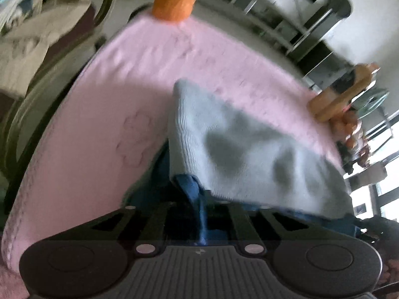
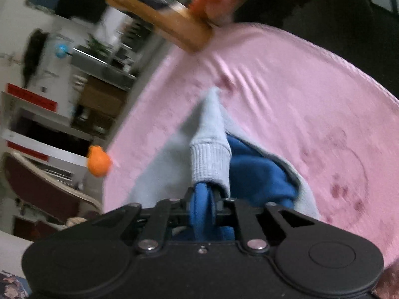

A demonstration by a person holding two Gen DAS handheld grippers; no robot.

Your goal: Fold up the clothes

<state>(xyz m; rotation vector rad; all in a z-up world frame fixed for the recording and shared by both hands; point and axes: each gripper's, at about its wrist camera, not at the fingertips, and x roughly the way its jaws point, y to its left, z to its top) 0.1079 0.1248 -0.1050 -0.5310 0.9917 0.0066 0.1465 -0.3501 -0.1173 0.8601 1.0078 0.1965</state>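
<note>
Garment: grey knit top (image 2: 209, 154) with blue lining (image 2: 259, 172), bunched on the pink blanket (image 2: 299, 104), held from both ends.
Left gripper (image 1: 199, 214): my jaws are narrow, pinching blue fabric under the grey knit.
Right gripper (image 2: 203, 199): my jaws clamp a blue fold below the ribbed cuff (image 2: 208, 162).
Nearby: orange ball (image 2: 98, 161) at the blanket's edge.

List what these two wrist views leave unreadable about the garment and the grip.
- Left wrist view: the left tongs have their tips buried under the grey garment; only a blue fold shows.
- Right wrist view: the right tongs pinch blue fabric; the pads are covered.
- Both views: garment type unclear, blurred and bunched.
- Right wrist view: the pink cover is cut off at the edge.
</note>
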